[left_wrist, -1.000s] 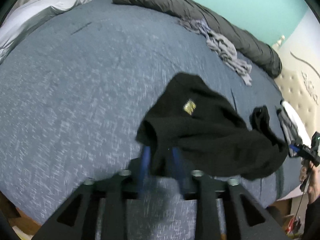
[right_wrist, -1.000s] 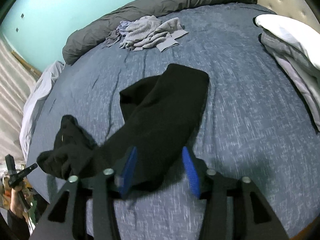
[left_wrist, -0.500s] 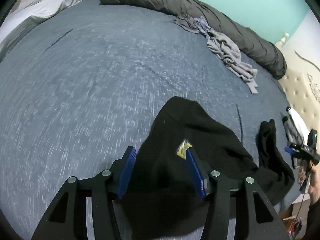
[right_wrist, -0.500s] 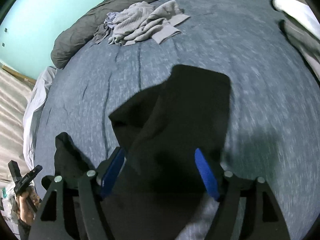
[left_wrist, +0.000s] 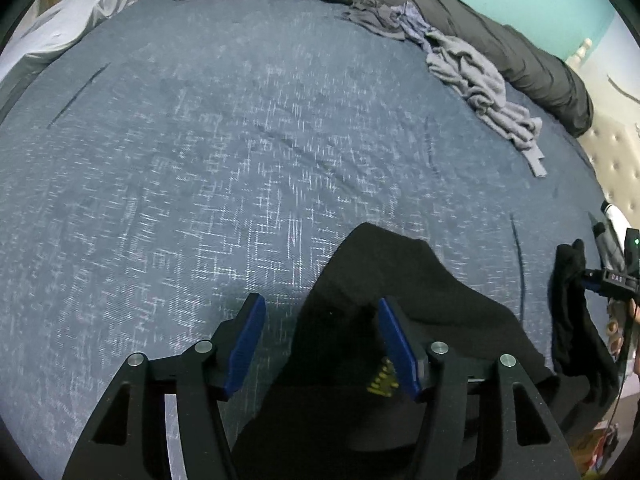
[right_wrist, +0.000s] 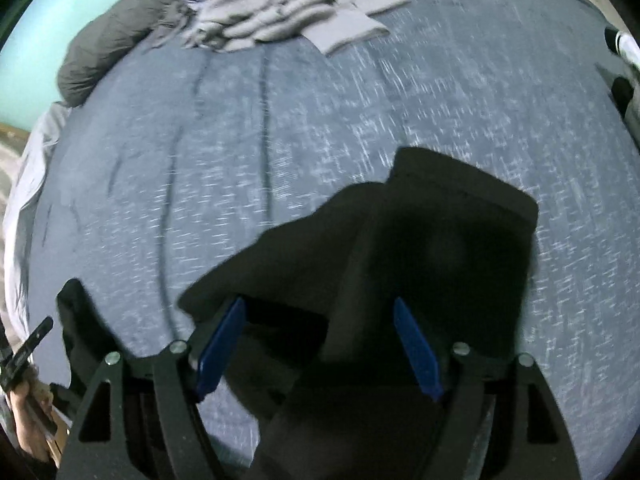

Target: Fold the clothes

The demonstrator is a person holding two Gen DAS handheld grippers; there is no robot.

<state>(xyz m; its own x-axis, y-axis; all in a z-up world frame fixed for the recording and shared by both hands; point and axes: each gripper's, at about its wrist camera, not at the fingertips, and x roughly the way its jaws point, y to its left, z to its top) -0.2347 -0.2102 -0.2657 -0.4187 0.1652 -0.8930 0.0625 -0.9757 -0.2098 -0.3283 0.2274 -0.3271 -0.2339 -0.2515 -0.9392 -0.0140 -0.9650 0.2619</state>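
Black garment [left_wrist: 420, 304] fills the lower centre and lower right of the left wrist view, lying on the blue bedspread [left_wrist: 240, 160] with its length running from the left gripper [left_wrist: 320, 344] toward the right edge, where the right gripper [left_wrist: 612, 280] shows; the left jaws stand wide apart, holding nothing, cloth between and beneath them. In the right wrist view the black garment [right_wrist: 440, 248] spreads from lower centre up toward the right, and the right gripper [right_wrist: 320, 344] straddles its near end, jaws equally wide and empty; both grippers seem about equally near, one at each end.

"DAS" on right claw [left_wrist: 612, 279] label (yellow garment mark unreadable).
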